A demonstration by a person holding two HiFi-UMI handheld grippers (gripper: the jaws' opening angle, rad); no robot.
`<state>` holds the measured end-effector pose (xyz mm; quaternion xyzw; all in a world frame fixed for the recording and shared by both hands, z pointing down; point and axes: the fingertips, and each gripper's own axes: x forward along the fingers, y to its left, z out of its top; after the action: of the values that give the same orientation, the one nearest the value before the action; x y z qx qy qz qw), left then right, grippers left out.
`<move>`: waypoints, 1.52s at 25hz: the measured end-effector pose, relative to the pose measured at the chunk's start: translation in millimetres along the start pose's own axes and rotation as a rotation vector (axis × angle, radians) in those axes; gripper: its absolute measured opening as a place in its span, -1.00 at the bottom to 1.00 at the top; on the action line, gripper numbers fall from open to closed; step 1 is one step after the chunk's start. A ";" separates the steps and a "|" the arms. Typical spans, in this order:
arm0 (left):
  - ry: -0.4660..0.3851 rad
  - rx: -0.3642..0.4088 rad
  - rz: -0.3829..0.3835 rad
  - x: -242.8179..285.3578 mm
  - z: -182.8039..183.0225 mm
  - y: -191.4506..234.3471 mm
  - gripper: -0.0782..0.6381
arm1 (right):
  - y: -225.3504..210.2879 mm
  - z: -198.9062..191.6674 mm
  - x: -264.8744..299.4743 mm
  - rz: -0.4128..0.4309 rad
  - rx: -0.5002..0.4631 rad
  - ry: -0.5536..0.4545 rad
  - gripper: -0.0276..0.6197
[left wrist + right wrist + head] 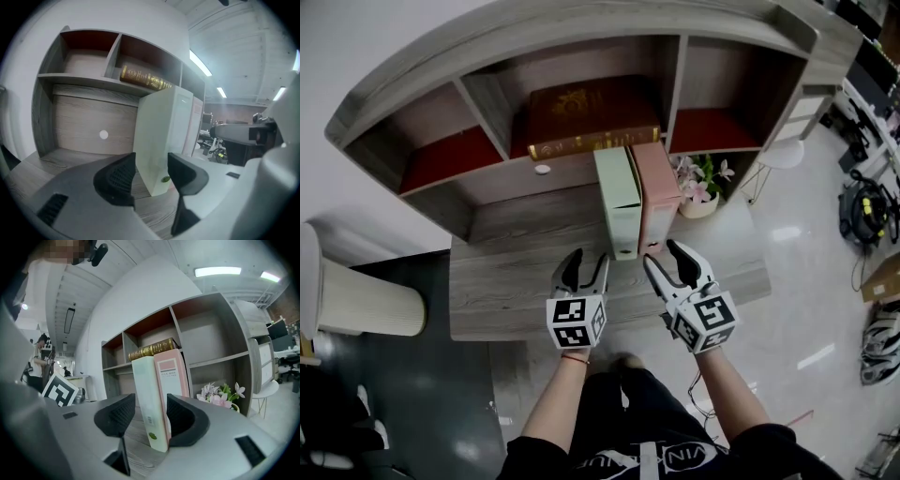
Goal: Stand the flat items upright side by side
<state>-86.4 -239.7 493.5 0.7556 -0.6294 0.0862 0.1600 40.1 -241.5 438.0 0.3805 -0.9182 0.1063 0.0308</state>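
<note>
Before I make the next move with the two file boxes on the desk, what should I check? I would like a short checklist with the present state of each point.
1. The green file box stands upright on the desk: ok.
2. The pink file box stands upright, its side against the green one: ok.
3. The left gripper has its jaws apart and presses on nothing: ok.
4. The right gripper is clear of the boxes: cannot tell. Its jaws are apart, but in the right gripper view one pad overlaps the pink box's lower edge.
5. Every flat item is upright: not ok. The brown book lies flat on the shelf.
</note>
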 end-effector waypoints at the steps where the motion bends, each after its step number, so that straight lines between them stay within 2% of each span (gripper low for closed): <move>1: -0.007 -0.002 0.007 -3.2 1.7 1.5 -0.20 | 1.4 1.0 -1.7 0.007 -0.005 -0.001 -0.27; 6: -0.046 -0.002 0.032 -17.3 13.1 2.4 -0.25 | 7.9 5.1 -7.1 0.046 -0.024 -0.001 -0.46; 11: -0.079 0.002 0.047 -33.4 22.9 1.9 -0.26 | 12.9 9.9 -13.8 0.078 -0.037 -0.003 -0.54; 27: -0.170 0.002 0.102 -95.2 43.3 8.6 -0.29 | 22.5 22.7 -38.3 0.162 -0.106 -0.005 -0.66; 38: -0.211 -0.044 0.126 -124.6 46.1 11.2 -0.35 | 23.4 26.5 -48.6 0.182 -0.106 -0.011 -0.77</move>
<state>-124.6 -142.5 410.6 0.7158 -0.6906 0.0022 0.1036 58.7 -197.6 401.5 0.2941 -0.9534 0.0578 0.0360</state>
